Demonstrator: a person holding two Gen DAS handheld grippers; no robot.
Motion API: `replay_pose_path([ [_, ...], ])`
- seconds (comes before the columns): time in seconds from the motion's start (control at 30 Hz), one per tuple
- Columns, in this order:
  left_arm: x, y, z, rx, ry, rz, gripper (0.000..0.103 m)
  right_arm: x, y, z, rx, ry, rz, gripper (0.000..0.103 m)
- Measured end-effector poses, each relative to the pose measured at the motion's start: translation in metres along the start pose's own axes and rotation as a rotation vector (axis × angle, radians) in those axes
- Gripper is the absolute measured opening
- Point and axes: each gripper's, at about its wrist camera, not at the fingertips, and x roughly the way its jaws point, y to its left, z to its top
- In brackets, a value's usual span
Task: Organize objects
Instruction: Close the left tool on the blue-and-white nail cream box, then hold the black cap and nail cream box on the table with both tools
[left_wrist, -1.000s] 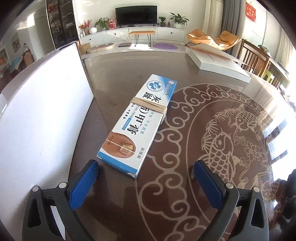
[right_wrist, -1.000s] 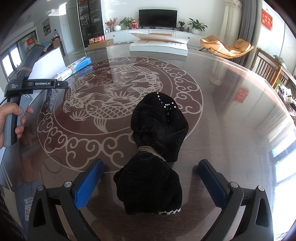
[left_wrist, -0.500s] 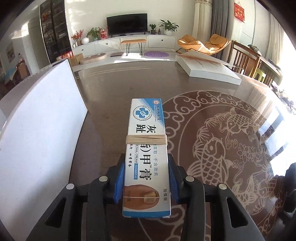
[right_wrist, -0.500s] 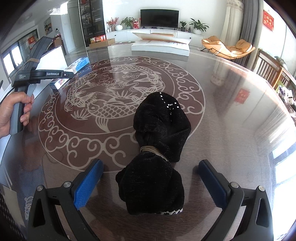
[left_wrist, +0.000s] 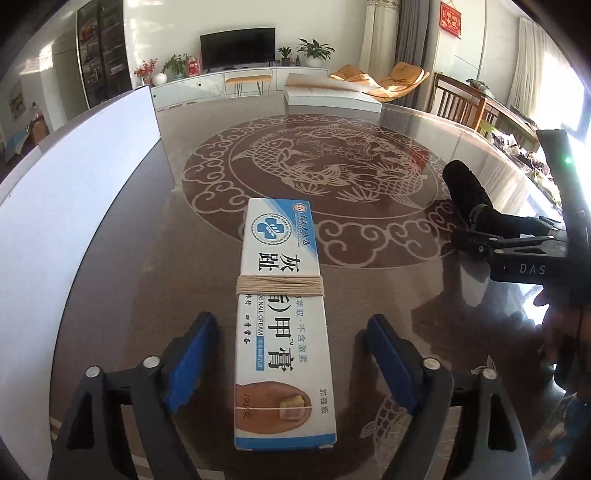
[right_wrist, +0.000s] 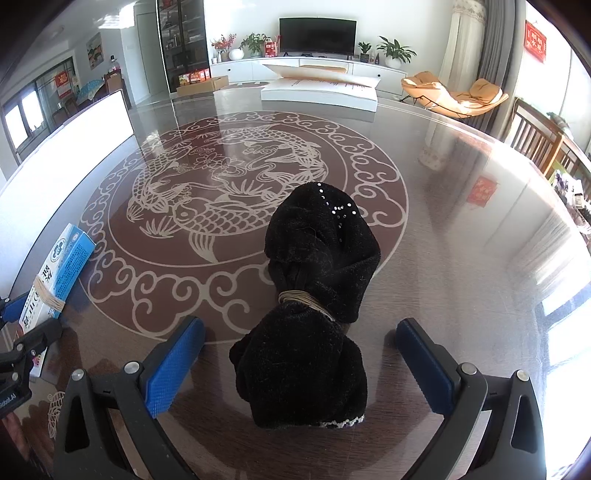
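- Your left gripper (left_wrist: 286, 363) has just opened wide; the cream box (left_wrist: 282, 321) lies free between its blue pads, flat on the glass table (left_wrist: 147, 229) beside the white board (left_wrist: 66, 206). That placement looks done, so back away without nudging it.
- Your right gripper (right_wrist: 299, 363) stands wide around the black cloth bundle (right_wrist: 314, 295), not touching it. Closing on the bundle seems next.

Bright daylight enters from windows at the right, washing that edge out. The glossy brown desk with its pale fish pattern (right_wrist: 461, 192) carries streaky glare and reflections. Both views are sharp but bend strongly outward, with dark vignetted corners.
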Motion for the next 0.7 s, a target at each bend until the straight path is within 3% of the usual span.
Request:
replay_pose_path([
  [0.07,0.0032,-0.0066,0.0029,0.035,0.012,0.002,0.103,0.0001,-0.0001,0.0,0.0,0.0,0.0,0.103],
  [0.7,0.0018,-0.0088,0.0001,0.026,-0.003,0.007,0.103,0.0001,-0.0001,0.0,0.0,0.0,0.0,0.103],
])
